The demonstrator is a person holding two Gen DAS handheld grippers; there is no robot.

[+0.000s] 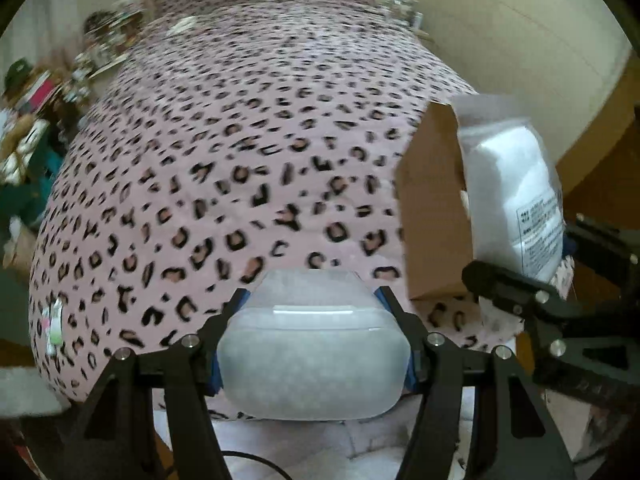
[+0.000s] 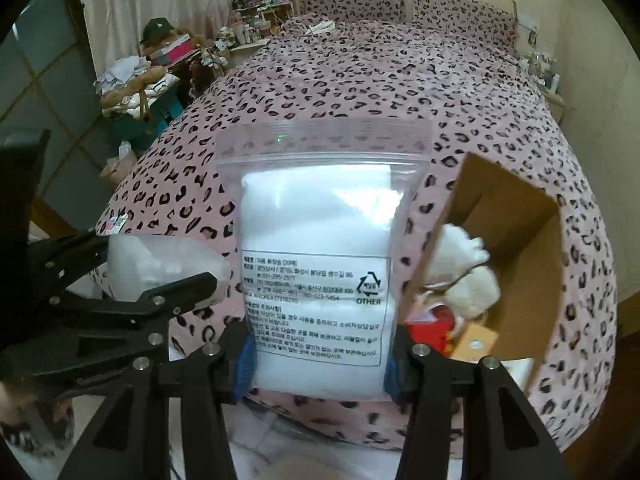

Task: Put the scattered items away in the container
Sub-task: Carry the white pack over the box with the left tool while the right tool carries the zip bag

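My left gripper (image 1: 314, 344) is shut on a translucent white plastic case (image 1: 312, 360), held above the leopard-print bed; the case also shows in the right wrist view (image 2: 160, 268). My right gripper (image 2: 320, 364) is shut on a clear zip bag of white cotton pads (image 2: 320, 256), held upright; the bag also shows in the left wrist view (image 1: 516, 196). An open cardboard box (image 2: 516, 240) stands on the bed right of the bag, holding a white plush toy (image 2: 464, 268), a red item (image 2: 430, 328) and an orange packet (image 2: 476, 340). The box also shows in the left wrist view (image 1: 434, 208).
A small pink-and-white packet (image 1: 54, 320) lies on the bed's near left edge. A cluttered shelf and piles of clothes (image 2: 152, 76) stand left of the bed. Two pillows (image 2: 400, 4) are at the far end. A white cloth (image 2: 322, 26) lies near them.
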